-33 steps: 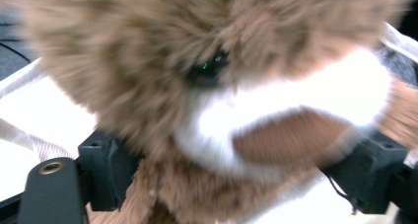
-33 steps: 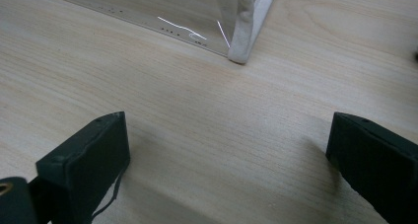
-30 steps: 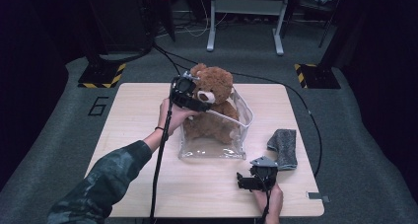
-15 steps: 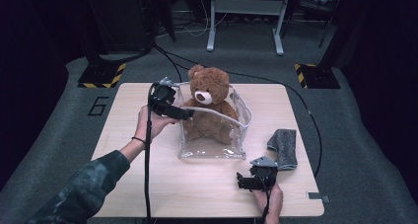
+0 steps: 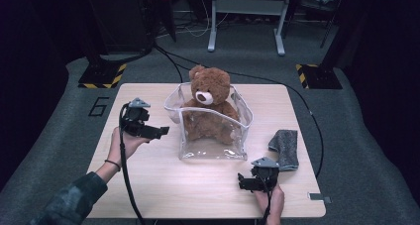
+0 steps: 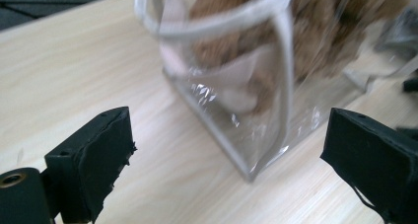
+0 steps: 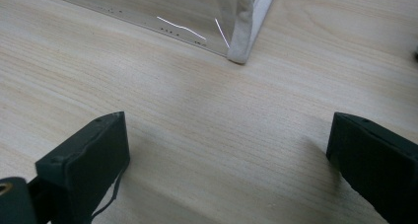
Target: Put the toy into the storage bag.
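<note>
With brown plush teddy bear [image 5: 210, 106] sitting upright in clear plastic zip bag [image 5: 237, 136] at mid-table, we hold left gripper [image 5: 161, 132] just beside bag's left wall, jaws having just been opening, nothing between them, likely released. Its view shows bag's corner seam close. Right gripper [image 5: 241, 182] rests, jaws wide, empty, near bag's front. Grey folded cloth [image 5: 286, 146] lies right.

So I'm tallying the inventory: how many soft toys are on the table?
1: a brown teddy bear sitting upright inside the clear bag at the table's middle. Nothing else looks like a toy.
</note>
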Demonstrator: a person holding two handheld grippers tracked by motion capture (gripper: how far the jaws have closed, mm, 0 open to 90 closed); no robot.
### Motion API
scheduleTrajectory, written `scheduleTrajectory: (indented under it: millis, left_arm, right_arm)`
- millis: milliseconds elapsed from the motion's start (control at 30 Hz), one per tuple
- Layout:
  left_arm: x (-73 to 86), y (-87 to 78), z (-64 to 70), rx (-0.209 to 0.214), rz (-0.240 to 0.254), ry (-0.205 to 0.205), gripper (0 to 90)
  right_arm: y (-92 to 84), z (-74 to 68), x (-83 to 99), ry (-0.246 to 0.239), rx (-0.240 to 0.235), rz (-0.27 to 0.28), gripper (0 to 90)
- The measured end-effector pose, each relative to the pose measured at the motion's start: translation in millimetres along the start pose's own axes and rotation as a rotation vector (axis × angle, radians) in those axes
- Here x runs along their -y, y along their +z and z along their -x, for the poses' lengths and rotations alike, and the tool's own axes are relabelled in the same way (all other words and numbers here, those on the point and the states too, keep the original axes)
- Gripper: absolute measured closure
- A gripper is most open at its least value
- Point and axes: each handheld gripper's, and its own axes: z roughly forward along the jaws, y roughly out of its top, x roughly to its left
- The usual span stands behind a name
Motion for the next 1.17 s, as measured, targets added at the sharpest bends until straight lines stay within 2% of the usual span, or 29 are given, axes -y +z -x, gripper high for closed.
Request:
scheduleTrajectory:
  millis: [67, 233, 333, 367, 400, 467, 633, 667, 767, 833, 867, 900, 933, 1167]
  left_arm:
    - [14.1, 1.7, -4.2, -0.001, -0.02, 0.004, 4.3]
    - [53.7, 10.8, -9.0, -0.02, -0.052, -0.015, 4.1]
    - [78.2, 19.1, -12.1, -0.018, -0.068, -0.054, 4.2]
    - [86.9, 22.7, -11.5, -0.021, -0.067, -0.083, 4.1]
    - [94.2, 24.9, -13.7, -0.023, -0.088, -0.066, 4.1]
    - [110.0, 31.2, -14.1, -0.021, -0.095, -0.096, 4.0]
    - [142.0, 42.5, -18.3, -0.051, -0.098, -0.112, 3.3]
    - [146.3, 43.3, -20.3, -0.054, -0.108, -0.098, 3.3]
    - [156.7, 46.9, -21.1, -0.076, -0.093, -0.096, 2.8]
    - [162.9, 47.3, -21.0, -0.12, -0.063, -0.055, 2.6]
    - [166.0, 48.2, -20.4, -0.129, -0.018, -0.073, 2.7]
    - [169.2, 48.3, -19.9, -0.141, 0.003, -0.065, 2.9]
    - [169.5, 48.6, -18.7, -0.172, -0.011, -0.043, 3.7]
    - [169.5, 49.2, -18.4, -0.177, -0.004, -0.046, 3.3]
  right_arm:
    - [0.0, 0.0, 0.0, 0.0, 0.0, 0.001, 1.8]
    - [0.0, -0.1, 0.0, 0.0, 0.001, 0.0, 1.7]
    - [0.4, -0.4, -0.1, 0.004, 0.007, 0.002, 1.7]
    - [0.4, -0.4, -0.1, 0.004, 0.007, 0.002, 1.7]
    - [0.2, -0.3, -0.1, 0.002, 0.004, 0.001, 1.6]
    - [0.4, -0.4, -0.2, 0.004, 0.007, 0.001, 1.6]
    - [0.4, -0.4, -0.2, 0.004, 0.007, 0.001, 1.6]
    - [0.4, -0.4, -0.2, 0.004, 0.007, 0.001, 1.6]
    - [0.5, -0.4, -0.3, 0.004, 0.007, 0.001, 1.6]
    - [0.6, -0.4, -0.3, 0.004, 0.005, 0.001, 1.8]
    - [0.6, -0.4, -0.3, 0.004, 0.005, 0.001, 1.8]
    - [0.6, -0.4, -0.3, 0.004, 0.005, 0.001, 1.8]
    - [0.6, -0.4, -0.3, 0.004, 0.005, 0.001, 1.7]
    - [0.9, -1.1, -0.3, 0.01, 0.008, 0.001, 1.5]
